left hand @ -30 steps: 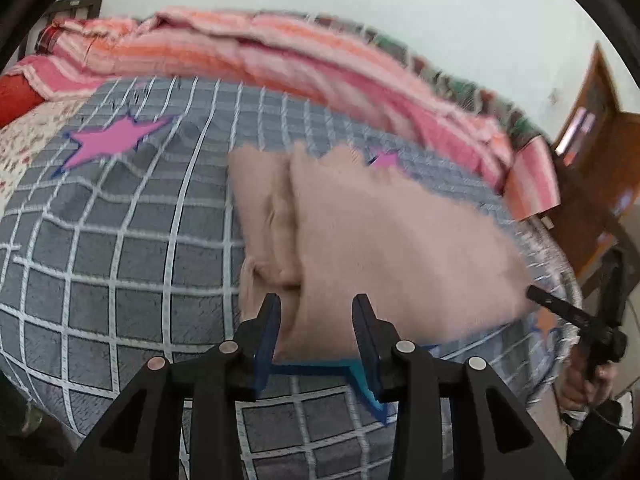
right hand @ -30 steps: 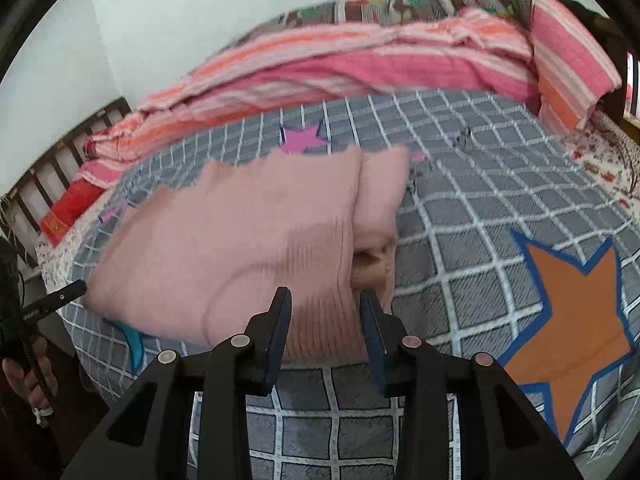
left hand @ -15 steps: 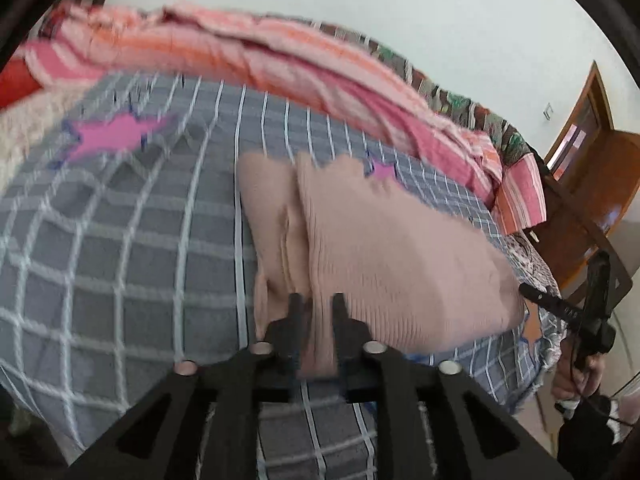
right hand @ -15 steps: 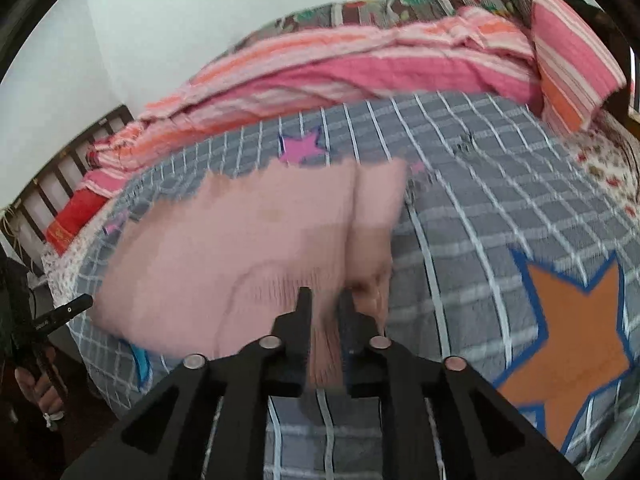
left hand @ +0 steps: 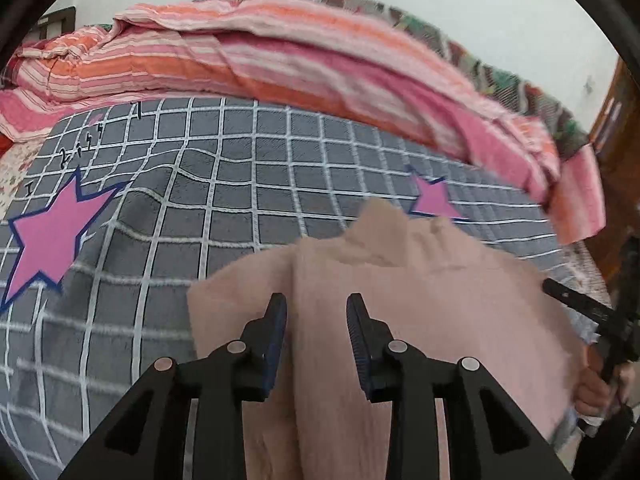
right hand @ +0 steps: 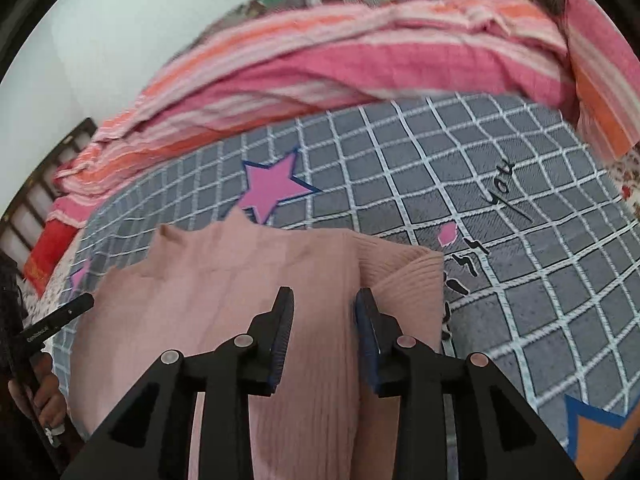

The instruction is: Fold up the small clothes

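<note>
A pale pink knit sweater (left hand: pixel 440 300) lies folded on the grey checked bed cover (left hand: pixel 240 184), collar pointing away from me. My left gripper (left hand: pixel 317 304) hovers over the sweater's left part. Its jaws are opening, with cloth showing in the gap below them and the pads (left hand: pixel 280 320) clear of it. In the right wrist view the sweater (right hand: pixel 224 280) fills the lower left, with a ribbed folded sleeve on its right. My right gripper (right hand: pixel 324 298) stands over that fold line, jaws opening too, pads not pressing the knit.
A pink and orange striped blanket (left hand: pixel 280 56) is bunched along the far side of the bed. Pink stars (left hand: pixel 48 232) and an orange star (right hand: pixel 600 432) are printed on the cover (right hand: pixel 480 184). A brown door (left hand: pixel 616 120) stands right; a person's hand (left hand: pixel 592 396) holds the other gripper.
Both grippers shut on the sweater's near hem, carried it forward over the body toward the collar, and their jaws have now parted off the cloth.
</note>
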Available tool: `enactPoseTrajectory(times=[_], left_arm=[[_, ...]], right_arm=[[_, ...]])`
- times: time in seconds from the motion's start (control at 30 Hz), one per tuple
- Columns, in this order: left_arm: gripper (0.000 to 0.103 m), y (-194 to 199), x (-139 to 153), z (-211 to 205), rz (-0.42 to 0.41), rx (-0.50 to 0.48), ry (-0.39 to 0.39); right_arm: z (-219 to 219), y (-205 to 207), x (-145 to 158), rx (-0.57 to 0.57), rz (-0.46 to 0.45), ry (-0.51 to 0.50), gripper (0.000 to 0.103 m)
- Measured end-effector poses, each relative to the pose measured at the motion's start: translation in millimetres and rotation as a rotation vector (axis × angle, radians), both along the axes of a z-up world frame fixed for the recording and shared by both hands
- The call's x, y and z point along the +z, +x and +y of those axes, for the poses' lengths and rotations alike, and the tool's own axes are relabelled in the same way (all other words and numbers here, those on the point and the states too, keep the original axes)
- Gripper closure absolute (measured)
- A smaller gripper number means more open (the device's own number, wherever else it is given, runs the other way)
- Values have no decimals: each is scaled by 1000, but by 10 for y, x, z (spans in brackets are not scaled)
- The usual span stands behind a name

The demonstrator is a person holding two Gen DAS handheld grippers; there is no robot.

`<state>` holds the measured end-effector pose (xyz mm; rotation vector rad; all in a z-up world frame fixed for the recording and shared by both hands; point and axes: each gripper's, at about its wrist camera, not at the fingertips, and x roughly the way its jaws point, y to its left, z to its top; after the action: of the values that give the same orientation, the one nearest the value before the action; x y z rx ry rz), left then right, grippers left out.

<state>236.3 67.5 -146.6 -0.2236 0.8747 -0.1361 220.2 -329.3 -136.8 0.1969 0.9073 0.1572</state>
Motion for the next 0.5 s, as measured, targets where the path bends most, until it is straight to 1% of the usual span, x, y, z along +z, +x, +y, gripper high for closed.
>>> enactPoseTrajectory(times=[0.1, 0.17, 0.2, 0.23, 0.27, 0.3, 0.37, 0.4, 0.43, 0.5], left_arm=[[73, 160, -119, -38, 46, -10, -22], [73, 218, -178, -61, 67, -13, -25], [73, 228, -196, -69, 67, -8, -27], [82, 228, -205, -57, 60, -2, -33], [95, 208, -198, -25, 44, 12, -38], [96, 189, -194, 20, 33, 30, -46], [96, 125, -194, 155, 13, 69, -92], [96, 93, -218, 216, 9, 91, -113], [96, 75, -248, 243, 7, 101, -128], [96, 86, -283, 250, 5, 107, -132]], right_arm=[[30, 91, -88, 4, 25, 8, 71], [78, 154, -134, 8, 45, -14, 73], [103, 175, -142, 16, 45, -18, 84], [123, 186, -144, 26, 46, -17, 97], [143, 195, -133, 39, 42, -13, 97], [150, 192, -107, 44, 25, -11, 97], [134, 188, -62, 45, -14, -8, 97], [135, 202, -72, 42, -9, -15, 98], [128, 247, -127, 25, 14, -33, 98], [91, 312, -221, 7, 46, -23, 98]])
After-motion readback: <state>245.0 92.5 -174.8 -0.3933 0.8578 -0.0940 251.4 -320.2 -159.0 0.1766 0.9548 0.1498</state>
